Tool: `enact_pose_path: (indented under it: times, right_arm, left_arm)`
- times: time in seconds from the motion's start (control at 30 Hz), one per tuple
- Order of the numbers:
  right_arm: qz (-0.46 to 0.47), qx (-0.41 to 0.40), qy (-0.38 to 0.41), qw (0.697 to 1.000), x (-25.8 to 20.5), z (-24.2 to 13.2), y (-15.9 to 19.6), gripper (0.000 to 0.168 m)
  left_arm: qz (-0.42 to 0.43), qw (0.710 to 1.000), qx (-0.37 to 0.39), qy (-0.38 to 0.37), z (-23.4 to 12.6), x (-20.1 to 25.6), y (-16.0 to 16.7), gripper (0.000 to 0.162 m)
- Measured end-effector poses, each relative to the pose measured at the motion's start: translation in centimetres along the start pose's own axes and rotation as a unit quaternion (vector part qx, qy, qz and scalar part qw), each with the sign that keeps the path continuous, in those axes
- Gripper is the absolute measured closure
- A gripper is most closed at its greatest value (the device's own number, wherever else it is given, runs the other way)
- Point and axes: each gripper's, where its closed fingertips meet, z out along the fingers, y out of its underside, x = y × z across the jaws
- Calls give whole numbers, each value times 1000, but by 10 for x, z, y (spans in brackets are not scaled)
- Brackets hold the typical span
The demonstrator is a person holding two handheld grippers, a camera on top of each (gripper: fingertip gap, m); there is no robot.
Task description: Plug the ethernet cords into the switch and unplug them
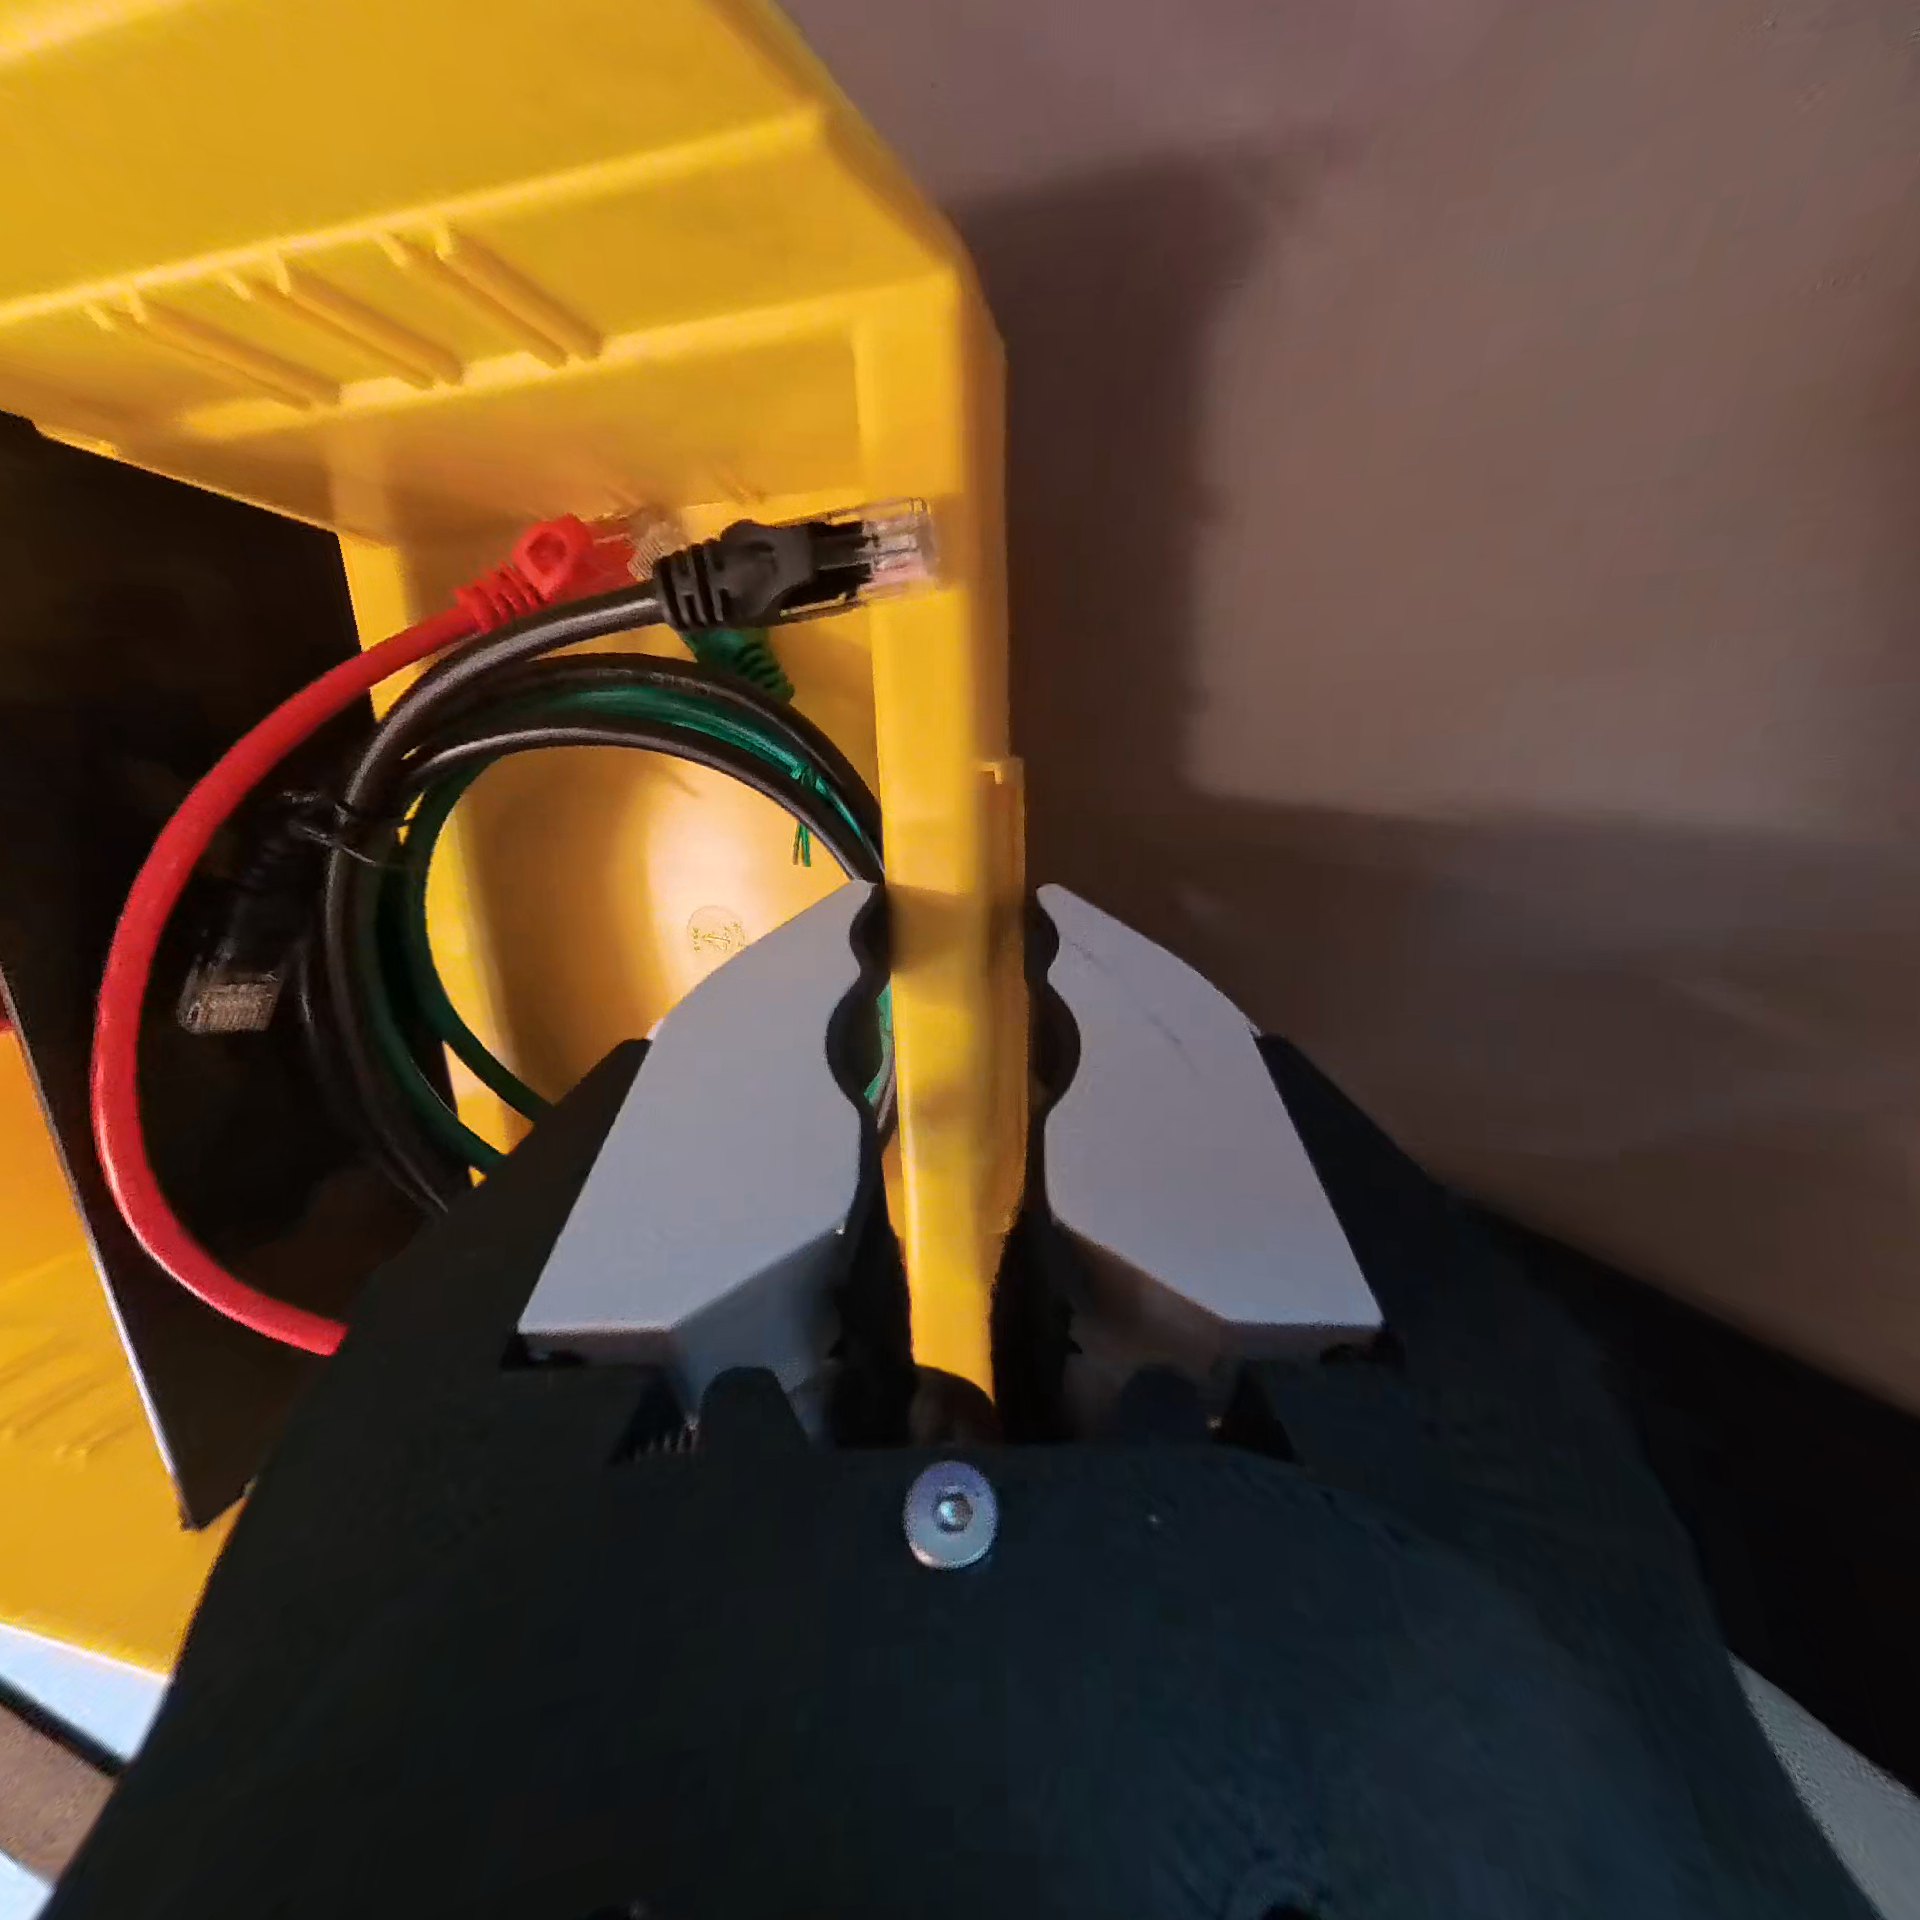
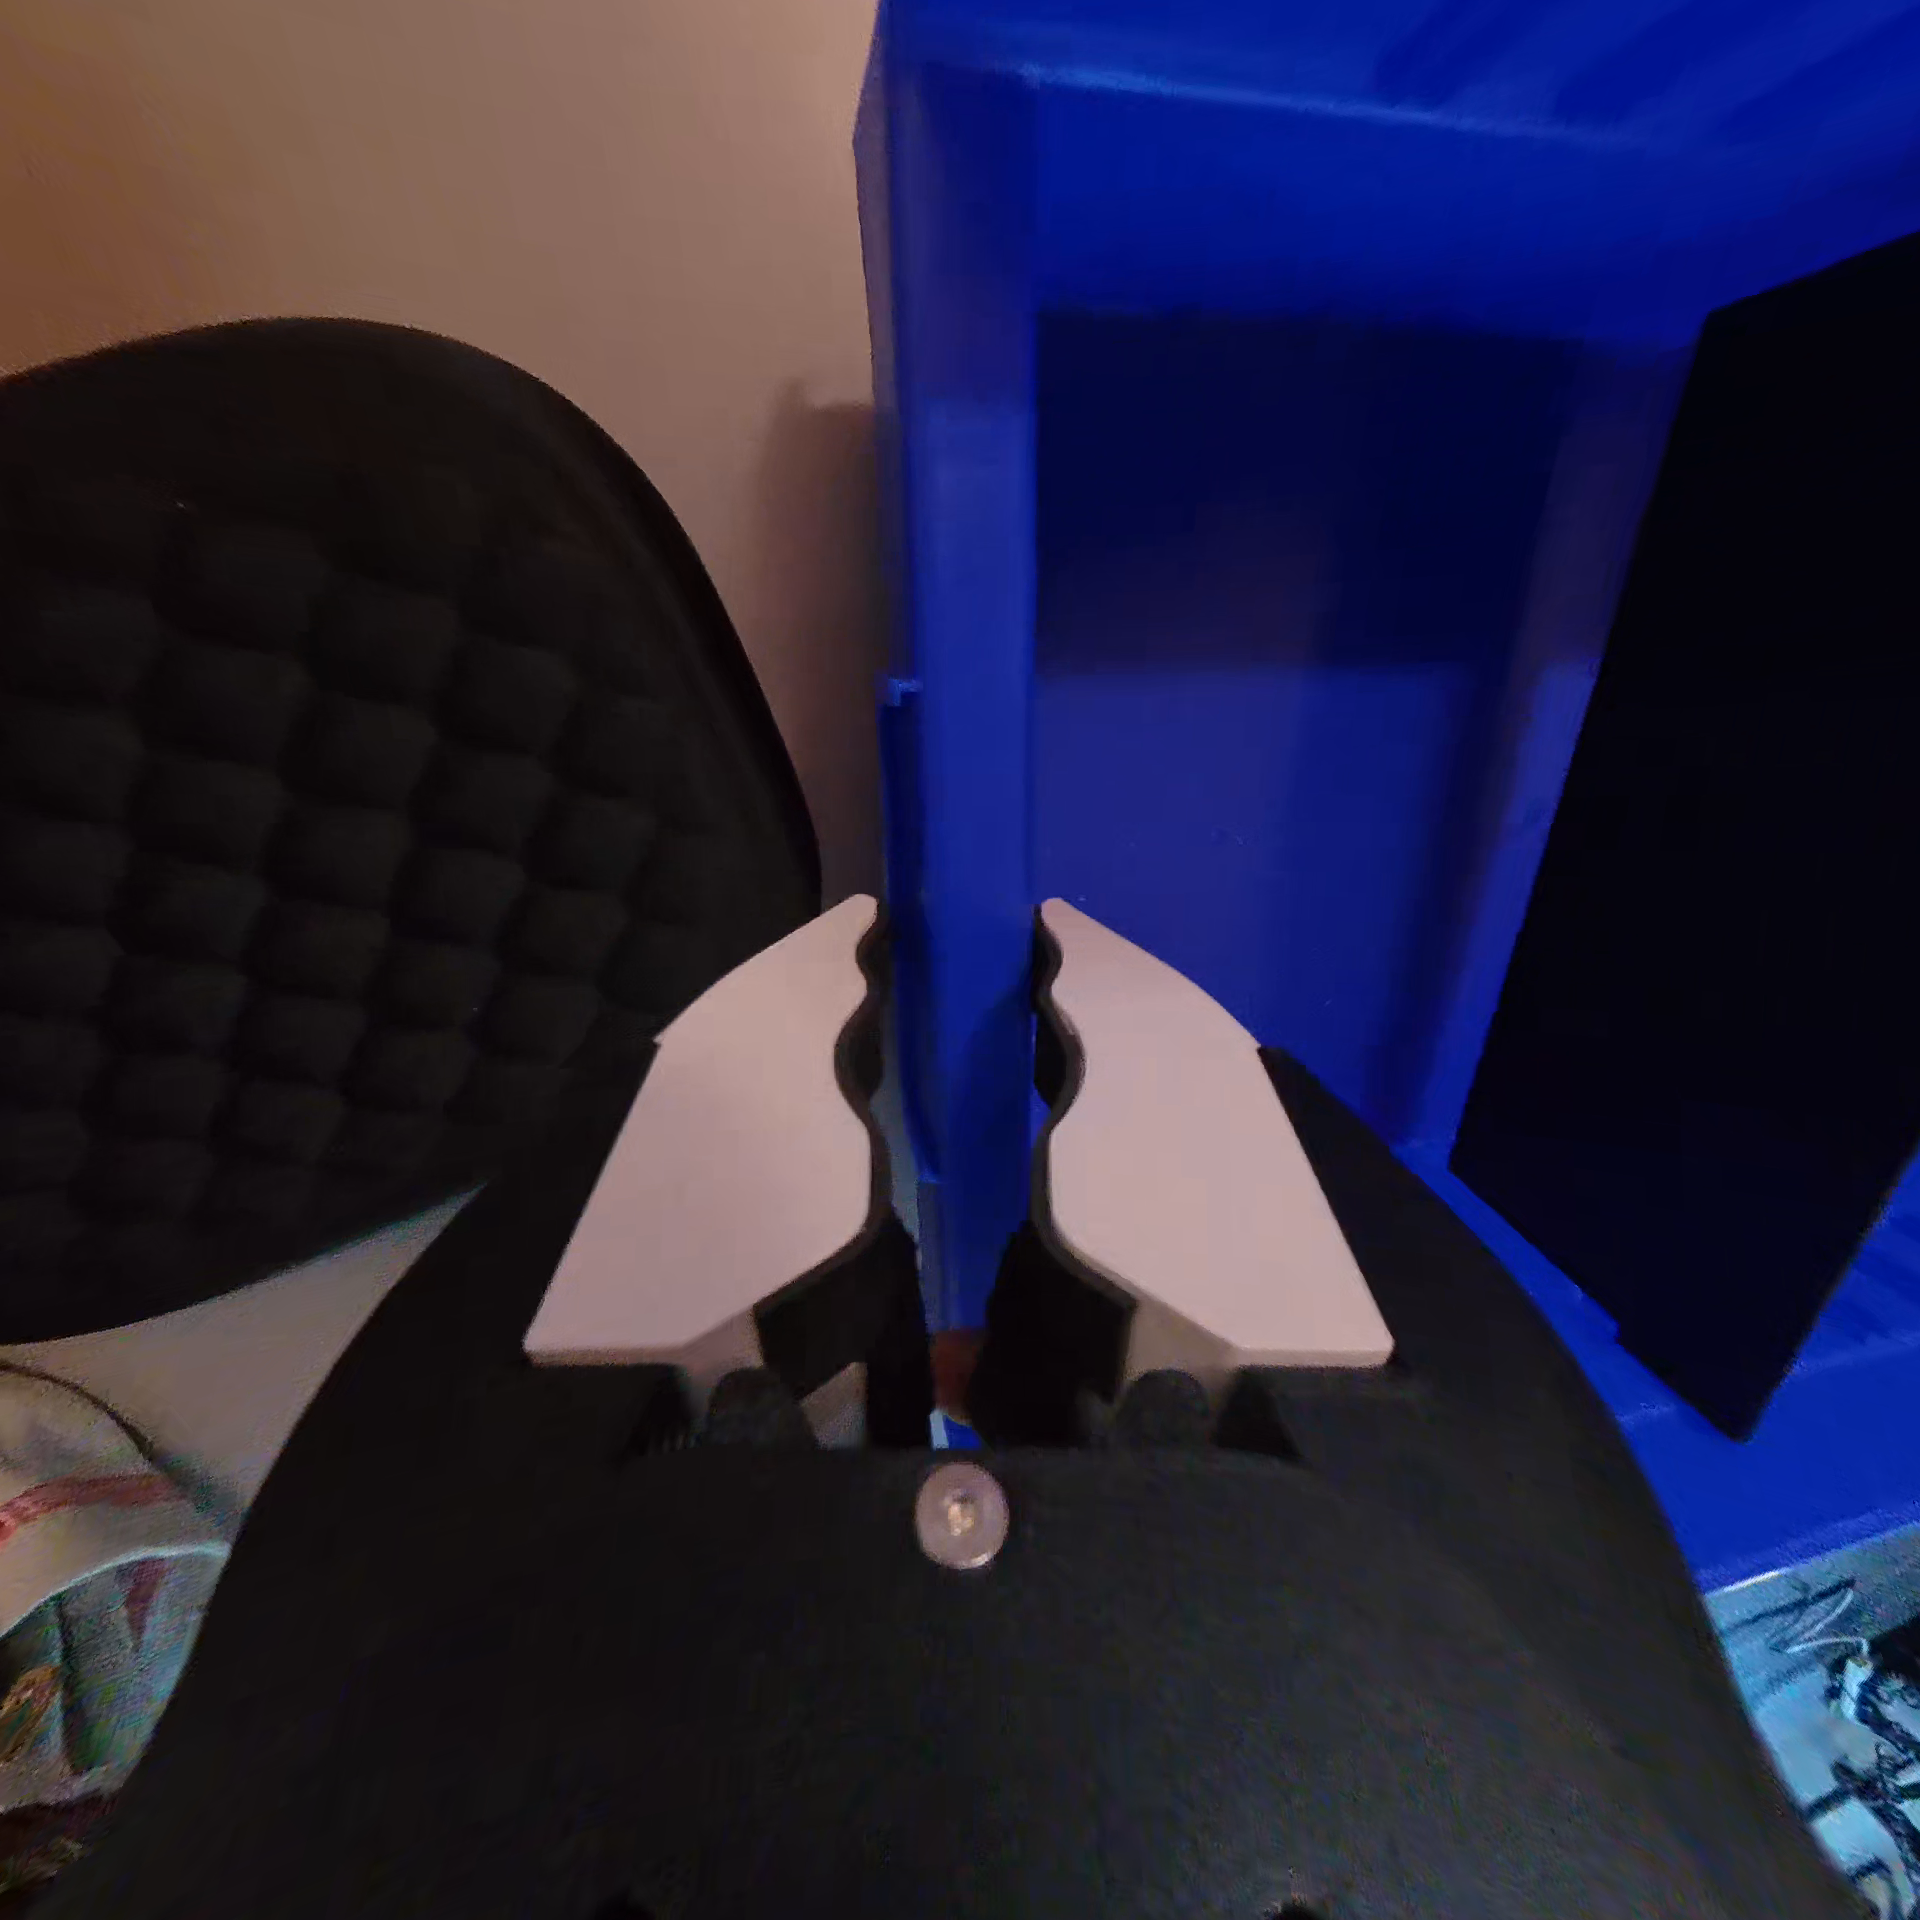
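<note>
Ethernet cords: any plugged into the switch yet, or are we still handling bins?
None plugged: the red cord, black cord and green cord lie loose in the yellow bin. In hand: left gripper clamps its wall; right gripper clamps the blue bin. Left: all plugging and unplugging; no switch clearly visible.

A yellow bin (image 1: 499,260), a blue bin (image 2: 1299,187) and a black quilted cushion (image 2: 312,810).

The yellow bin (image 1: 468,260) runs off the top and left edges. The green cord (image 1: 727,717) has its plug hidden behind the black cord's plug (image 1: 769,577). The blue bin (image 2: 1351,208) is cut off at the top. The dark panel (image 2: 1745,831) inside it is too dim to make out.
</note>
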Motion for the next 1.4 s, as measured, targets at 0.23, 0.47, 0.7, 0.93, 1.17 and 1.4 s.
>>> enact_pose_path:
  times: [0.23,0.47,0.7,0.93,1.17,1.4]
  right_arm:
    - [-9,-1,5,1000,2,-5,25,143]
    - [-52,-2,11,999,4,-9,47,142]
    - [-52,-8,15,999,4,-14,71,141]
    - [-39,-31,20,999,0,-21,104,141]
    - [-37,-44,25,998,-10,-30,138,141]
    - [-15,-68,43,997,-20,-38,168,139]
  left_arm:
    - [-14,1000,-20,5,-15,-11,54,137]
    - [-31,998,-61,-4,-42,-25,143,134]
    - [-70,994,-86,-13,-68,-17,216,133]
    - [-86,992,-93,-26,-89,3,264,134]
    - [-75,991,-106,-31,-109,26,305,134]
    - [-25,993,-114,-32,-120,34,334,134]
